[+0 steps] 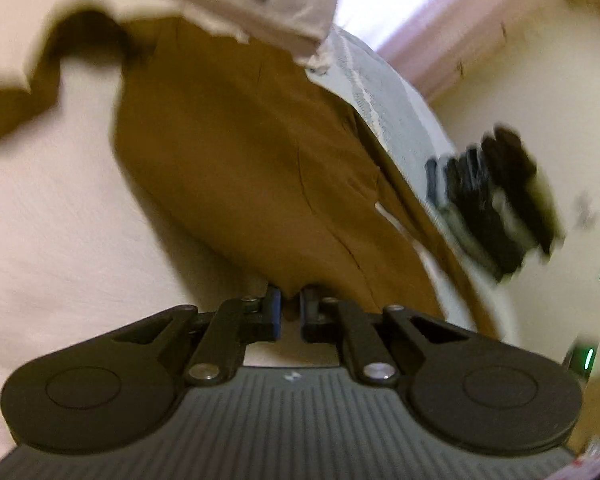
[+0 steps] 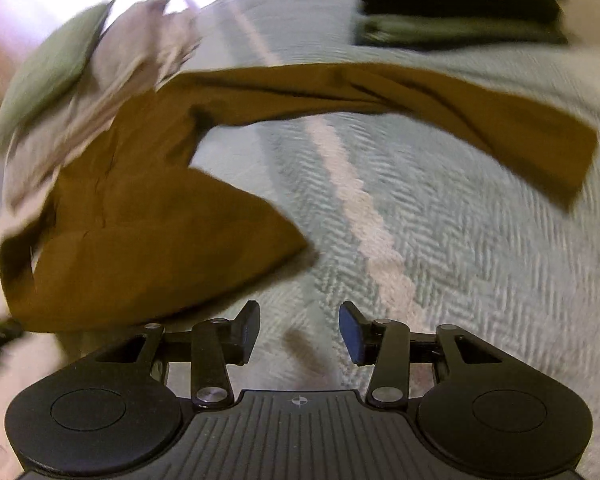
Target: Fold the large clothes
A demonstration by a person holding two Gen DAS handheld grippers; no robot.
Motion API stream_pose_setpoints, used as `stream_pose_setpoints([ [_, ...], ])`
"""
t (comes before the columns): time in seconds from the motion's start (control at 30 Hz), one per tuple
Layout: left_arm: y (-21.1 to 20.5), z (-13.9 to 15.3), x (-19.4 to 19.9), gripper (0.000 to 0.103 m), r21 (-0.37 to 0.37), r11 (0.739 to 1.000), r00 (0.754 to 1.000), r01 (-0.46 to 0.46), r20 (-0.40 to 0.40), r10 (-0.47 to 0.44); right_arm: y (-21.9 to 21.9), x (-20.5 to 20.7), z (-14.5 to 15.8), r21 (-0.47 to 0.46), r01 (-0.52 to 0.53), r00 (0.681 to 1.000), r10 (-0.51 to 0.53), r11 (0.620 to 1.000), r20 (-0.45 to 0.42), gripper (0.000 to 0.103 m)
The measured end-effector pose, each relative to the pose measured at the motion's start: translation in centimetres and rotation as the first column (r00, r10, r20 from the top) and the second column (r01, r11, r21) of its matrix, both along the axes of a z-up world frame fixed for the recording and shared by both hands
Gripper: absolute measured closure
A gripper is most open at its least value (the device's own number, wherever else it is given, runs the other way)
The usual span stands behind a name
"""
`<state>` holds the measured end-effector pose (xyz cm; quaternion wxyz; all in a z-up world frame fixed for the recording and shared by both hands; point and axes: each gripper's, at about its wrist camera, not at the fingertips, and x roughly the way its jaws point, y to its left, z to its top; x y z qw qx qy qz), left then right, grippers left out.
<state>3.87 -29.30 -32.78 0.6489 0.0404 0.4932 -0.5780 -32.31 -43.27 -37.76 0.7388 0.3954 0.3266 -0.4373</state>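
Brown garment [image 1: 236, 152] is lying across the bed [image 2: 440, 216], one edge pinched in my left fingers [image 1: 290, 306]; my right fingers [image 2: 299, 330] are hanging released. Such a thin pinch is risking slipping free, spoiling the fold.

Two wrist-mounted fisheye views, each looking forward and downward along its own gripper.

The left wrist view sits close above the brown garment [image 1: 236, 152], its left gripper [image 1: 290, 308] at lower centre. The right wrist view looks down on the herringbone bedspread [image 2: 440, 220], its right gripper [image 2: 299, 330] at lower centre. Both views share the garment, the bedspread and the dark folded stack [image 2: 460, 0].
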Motion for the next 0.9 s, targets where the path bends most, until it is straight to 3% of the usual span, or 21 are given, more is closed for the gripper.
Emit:
stream_pose_setpoints([
  [0.1,4.2,3.3,-0.5,0.101,0.13,0.991,0.976,0.041,0.206,-0.067,1.0,1.6,0.5,-0.028,-0.103,0.994,0.102,0.994,-0.045,0.062],
  [0.2,6.2,2.5,-1.0,0.101,0.362,0.93,0.919,0.067,0.342,-0.199,2.2,3.2,0.3,-0.028,-0.186,0.977,0.182,0.982,-0.114,0.062],
  [0.27,6.5,0.7,-1.5,0.099,0.468,0.878,0.878,0.099,0.374,-0.298,2.8,3.7,0.0,-0.011,-0.215,0.972,0.213,0.977,-0.102,0.062],
  [0.3,7.0,0.1,-1.1,0.099,0.47,0.878,0.882,0.094,0.37,-0.292,3.0,3.6,-0.2,0.01,-0.206,0.977,0.206,0.978,-0.061,0.062],
  [0.37,7.7,-0.8,0.9,0.098,0.423,0.905,0.939,0.045,0.291,-0.182,2.9,2.5,-0.5,0.063,-0.13,0.99,0.126,0.989,0.065,0.062],
  [0.43,7.6,-1.7,3.3,0.096,0.353,0.934,0.977,-0.049,0.212,-0.029,2.4,0.6,-1.4,0.117,-0.024,0.981,0.001,0.993,0.196,0.062],
  [0.5,6.6,-2.0,4.5,0.095,0.298,0.947,0.984,-0.121,0.162,0.075,1.6,-0.9,-2.6,0.155,0.068,0.948,-0.113,0.986,0.298,0.062],
  [0.57,6.4,-2.7,5.5,0.095,0.259,0.95,0.981,-0.171,0.134,0.14,0.7,-1.3,-4.0,0.189,0.107,0.927,-0.167,0.976,0.336,0.062],
  [0.67,6.0,-3.6,5.9,0.094,0.244,0.951,0.98,-0.191,0.109,0.168,0.1,0.9,-5.2,0.157,0.008,0.944,-0.059,0.988,0.323,0.064],
  [0.7,5.9,-3.7,5.8,0.094,0.244,0.952,0.98,-0.186,0.112,0.163,0.4,2.1,-5.2,0.125,-0.058,0.949,0.016,0.991,0.316,0.088],
  [0.73,5.8,-3.7,5.7,0.094,0.242,0.954,0.981,-0.177,0.119,0.152,0.7,3.2,-5.0,0.085,-0.118,0.948,0.087,0.989,0.305,0.102],
  [0.8,5.5,-3.8,5.4,0.093,0.237,0.96,0.984,-0.15,0.126,0.123,1.5,4.5,-4.1,0.039,-0.163,0.936,0.142,0.986,0.323,0.101],
  [0.9,4.5,-4.2,5.8,0.093,0.221,0.969,0.992,-0.111,0.074,0.097,1.6,2.4,-1.5,0.048,-0.08,0.873,0.047,0.996,0.485,0.101],
])
